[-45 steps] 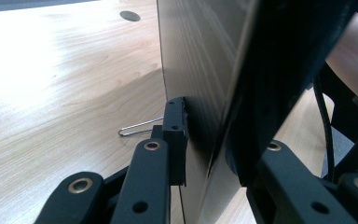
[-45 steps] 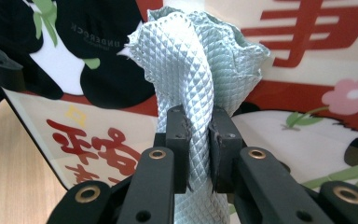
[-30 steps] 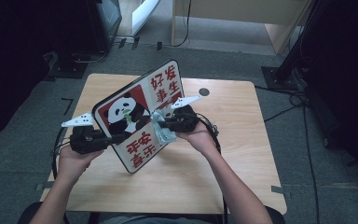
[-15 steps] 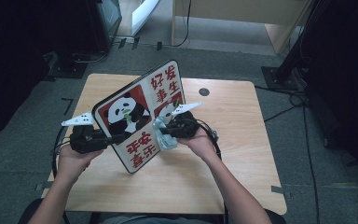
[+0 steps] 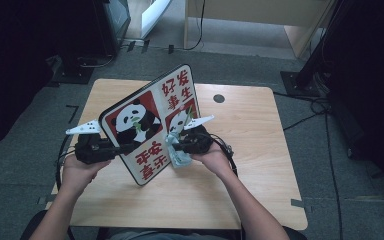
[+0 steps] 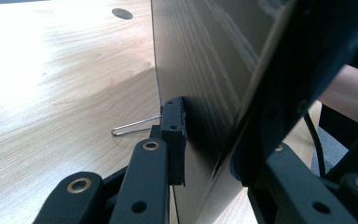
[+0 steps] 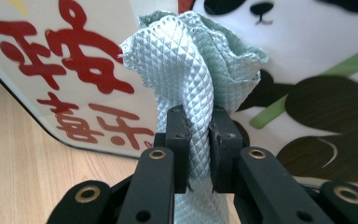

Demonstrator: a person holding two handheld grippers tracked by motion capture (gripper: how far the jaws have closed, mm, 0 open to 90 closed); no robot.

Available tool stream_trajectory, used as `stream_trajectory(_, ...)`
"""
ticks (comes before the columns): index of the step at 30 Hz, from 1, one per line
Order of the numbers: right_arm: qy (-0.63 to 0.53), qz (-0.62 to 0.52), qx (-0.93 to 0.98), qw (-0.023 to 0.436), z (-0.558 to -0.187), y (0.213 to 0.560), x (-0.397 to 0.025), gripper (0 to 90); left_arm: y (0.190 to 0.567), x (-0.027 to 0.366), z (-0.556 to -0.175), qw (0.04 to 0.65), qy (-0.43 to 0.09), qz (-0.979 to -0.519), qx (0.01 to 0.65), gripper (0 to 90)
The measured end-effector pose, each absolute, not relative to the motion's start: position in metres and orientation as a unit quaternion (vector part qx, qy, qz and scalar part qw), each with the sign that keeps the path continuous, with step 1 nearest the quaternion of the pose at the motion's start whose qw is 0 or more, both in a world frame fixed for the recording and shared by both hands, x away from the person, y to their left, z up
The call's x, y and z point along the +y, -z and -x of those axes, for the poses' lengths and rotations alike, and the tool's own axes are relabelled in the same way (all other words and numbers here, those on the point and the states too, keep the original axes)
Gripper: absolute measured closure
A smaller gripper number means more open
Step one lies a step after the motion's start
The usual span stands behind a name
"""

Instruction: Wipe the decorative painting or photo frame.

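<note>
A white sign board (image 5: 150, 120) with panda pictures and red characters stands tilted on its lower corner on the wooden table (image 5: 260, 150). My left gripper (image 5: 122, 148) is shut on the board's left edge. In the left gripper view its jaws (image 6: 200, 140) clamp the board's edge (image 6: 214, 158), with the plain back (image 6: 200, 60) facing me. My right gripper (image 5: 175, 145) is shut on a pale blue-green quilted cloth (image 5: 177, 156) pressed against the board's lower front. In the right gripper view the cloth (image 7: 196, 70) bunches up above the gripper (image 7: 199, 144), right against the panda print (image 7: 317, 93).
A round cable hole (image 5: 219, 98) lies in the table's far side. A thin wire loop (image 6: 135, 126) sticks out beside the left jaw. Cables (image 5: 310, 107) and a dark stand foot (image 5: 295, 82) lie on the floor to the right; bare tabletop stretches right of my right hand.
My right gripper has slid the cloth a little down the board's front, toward me. The board and the left gripper have stayed put.
</note>
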State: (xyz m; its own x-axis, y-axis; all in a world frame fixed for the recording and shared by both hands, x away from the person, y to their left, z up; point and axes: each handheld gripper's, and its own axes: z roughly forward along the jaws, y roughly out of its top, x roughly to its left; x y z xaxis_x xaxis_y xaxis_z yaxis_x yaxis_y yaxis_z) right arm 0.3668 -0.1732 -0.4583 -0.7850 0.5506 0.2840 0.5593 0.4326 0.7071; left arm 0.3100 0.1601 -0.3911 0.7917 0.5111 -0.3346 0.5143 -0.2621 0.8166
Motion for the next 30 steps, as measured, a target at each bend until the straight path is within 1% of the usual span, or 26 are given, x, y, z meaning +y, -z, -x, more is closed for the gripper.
stream_trajectory(6,0.414,0.332,-0.848,0.013,-0.366,0.464,-0.173,81.0,0.391,0.16,-0.31,0.516,0.002,-0.794,0.322,74.7)
stream_trajectory(14,0.409,0.327,-0.852,0.009,-0.365,0.457,-0.172,81.2,0.391,0.16,-0.311,0.516,0.004,-0.792,0.325,74.8)
stream_trajectory(30,0.452,0.292,-0.843,-0.017,-0.363,0.402,-0.162,81.1,0.391,0.159,-0.31,0.516,0.0,-0.79,0.332,75.6)
